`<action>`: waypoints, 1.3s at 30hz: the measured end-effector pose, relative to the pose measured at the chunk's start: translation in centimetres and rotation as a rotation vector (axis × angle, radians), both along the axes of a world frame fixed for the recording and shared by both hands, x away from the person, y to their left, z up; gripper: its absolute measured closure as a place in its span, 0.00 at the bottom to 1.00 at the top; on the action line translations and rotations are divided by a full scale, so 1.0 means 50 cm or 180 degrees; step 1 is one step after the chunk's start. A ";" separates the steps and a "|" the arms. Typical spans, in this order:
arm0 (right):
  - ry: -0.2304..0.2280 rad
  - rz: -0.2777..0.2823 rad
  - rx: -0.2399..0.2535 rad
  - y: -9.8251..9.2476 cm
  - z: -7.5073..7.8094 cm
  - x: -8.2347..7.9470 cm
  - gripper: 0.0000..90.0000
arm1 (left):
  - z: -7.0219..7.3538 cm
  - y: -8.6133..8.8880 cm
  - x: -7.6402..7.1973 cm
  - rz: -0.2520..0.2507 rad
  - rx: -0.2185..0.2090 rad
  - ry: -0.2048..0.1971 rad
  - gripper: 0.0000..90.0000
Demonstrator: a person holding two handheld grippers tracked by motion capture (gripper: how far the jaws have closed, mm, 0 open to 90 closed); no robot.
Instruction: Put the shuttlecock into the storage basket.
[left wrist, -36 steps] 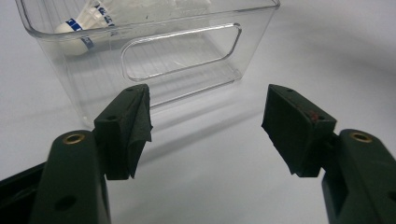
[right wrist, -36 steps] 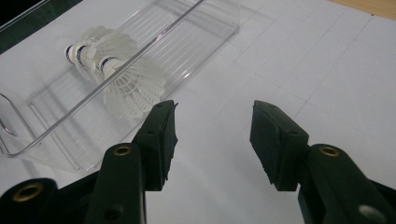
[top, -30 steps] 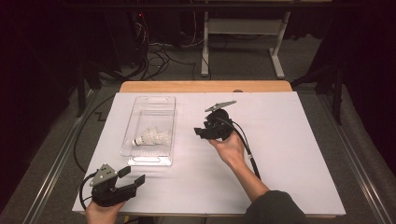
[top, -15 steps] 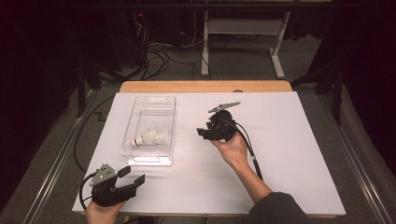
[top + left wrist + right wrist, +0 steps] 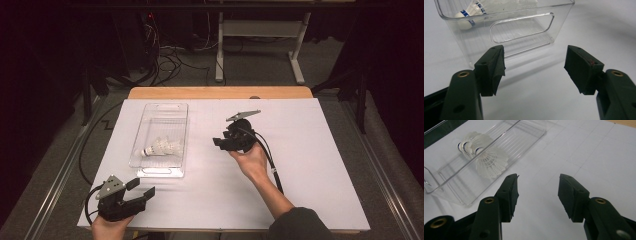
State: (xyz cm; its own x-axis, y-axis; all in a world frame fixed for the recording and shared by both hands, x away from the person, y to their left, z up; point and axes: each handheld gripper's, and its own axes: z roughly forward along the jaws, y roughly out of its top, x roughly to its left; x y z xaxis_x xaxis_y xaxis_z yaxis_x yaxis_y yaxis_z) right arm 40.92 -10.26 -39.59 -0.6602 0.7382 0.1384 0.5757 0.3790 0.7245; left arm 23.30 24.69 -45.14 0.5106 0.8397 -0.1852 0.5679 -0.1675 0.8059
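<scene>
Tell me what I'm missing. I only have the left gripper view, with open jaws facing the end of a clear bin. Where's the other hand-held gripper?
Observer: The right hand-held gripper is to the right of the clear bin, apart from it, over the white sheet, with its jaws turned toward the bin.
Operator: Is it carrying anything?
Observer: No. In the right gripper view its jaws stand open with nothing between them.
Operator: How full is the bin?
Observer: From above, the white shuttlecocks lie in the half nearer you, corks pointing left. The far half is bare.
</scene>
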 end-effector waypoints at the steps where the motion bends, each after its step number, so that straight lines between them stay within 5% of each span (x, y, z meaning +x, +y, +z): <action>1: 0.0000 0.0002 -0.0001 -0.001 -0.001 0.000 0.57 | 0.000 0.000 0.000 0.0000 0.0000 0.0000 0.37; 39: 0.0006 -0.0083 0.0102 -0.049 -0.007 -0.012 0.56 | 0.000 0.003 0.000 0.0034 -0.0012 0.0001 0.37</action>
State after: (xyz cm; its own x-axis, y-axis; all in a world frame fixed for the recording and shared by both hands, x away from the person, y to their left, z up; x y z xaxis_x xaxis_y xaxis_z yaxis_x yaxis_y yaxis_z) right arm 40.33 -12.74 -39.92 -0.6405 0.7504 0.1635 0.5865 0.3405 0.7349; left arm 23.31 24.83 -45.13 0.5015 0.8444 -0.1885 0.5700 -0.1585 0.8062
